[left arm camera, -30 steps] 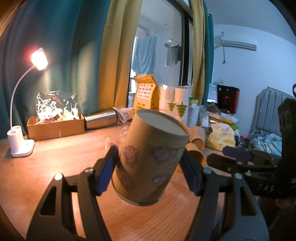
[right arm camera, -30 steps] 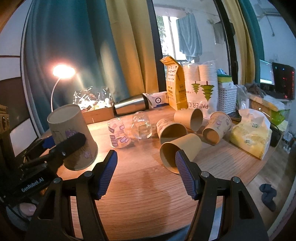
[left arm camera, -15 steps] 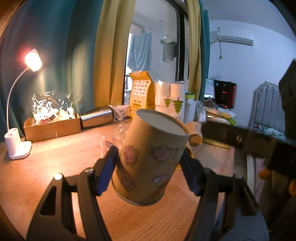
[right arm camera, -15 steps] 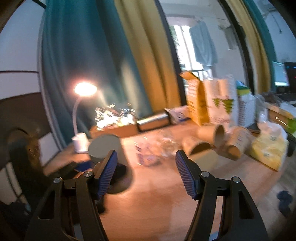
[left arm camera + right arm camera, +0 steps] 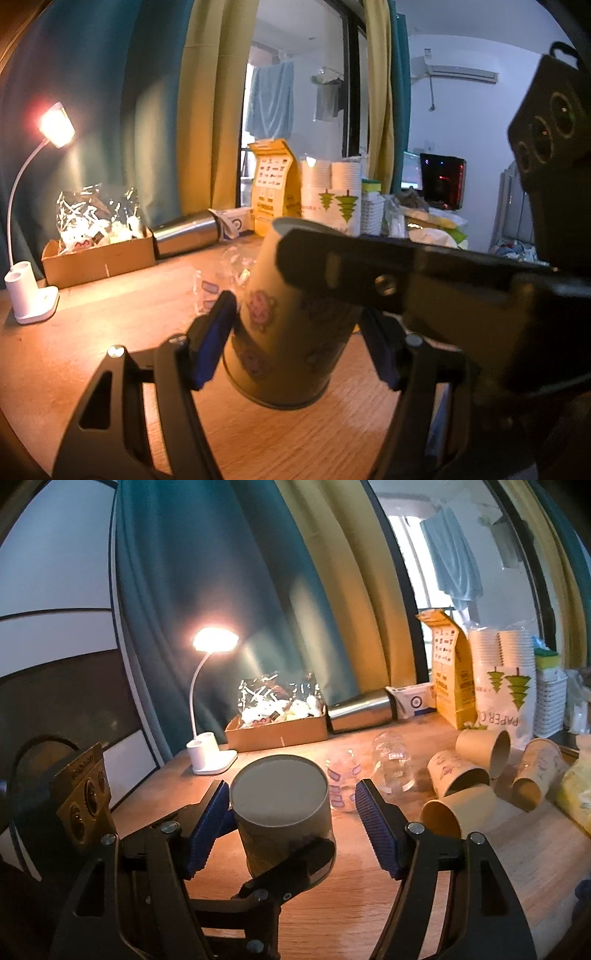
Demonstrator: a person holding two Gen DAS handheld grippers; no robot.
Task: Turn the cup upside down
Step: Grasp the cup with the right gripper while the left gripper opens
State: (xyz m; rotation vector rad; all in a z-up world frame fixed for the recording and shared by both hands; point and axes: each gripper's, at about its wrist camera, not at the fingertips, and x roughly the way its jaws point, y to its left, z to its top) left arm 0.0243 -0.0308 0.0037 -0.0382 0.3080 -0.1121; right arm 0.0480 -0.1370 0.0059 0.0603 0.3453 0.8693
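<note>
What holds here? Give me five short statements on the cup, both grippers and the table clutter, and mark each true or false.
1. The cup has its closed base facing up. True.
2. The left gripper grips the cup. True.
3. The right gripper is clamped on the cup. False: it is open, with its fingers on either side of the cup.
4. The desk lamp is off. False: it is lit.
5. The other paper cups stand upright. False: they lie on their sides.

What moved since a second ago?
The right gripper swung left and closed in around the cup, jaws open, not yet touching. The left gripper kept holding the cup, base up. The lamp and the lying cups stayed put.
</note>
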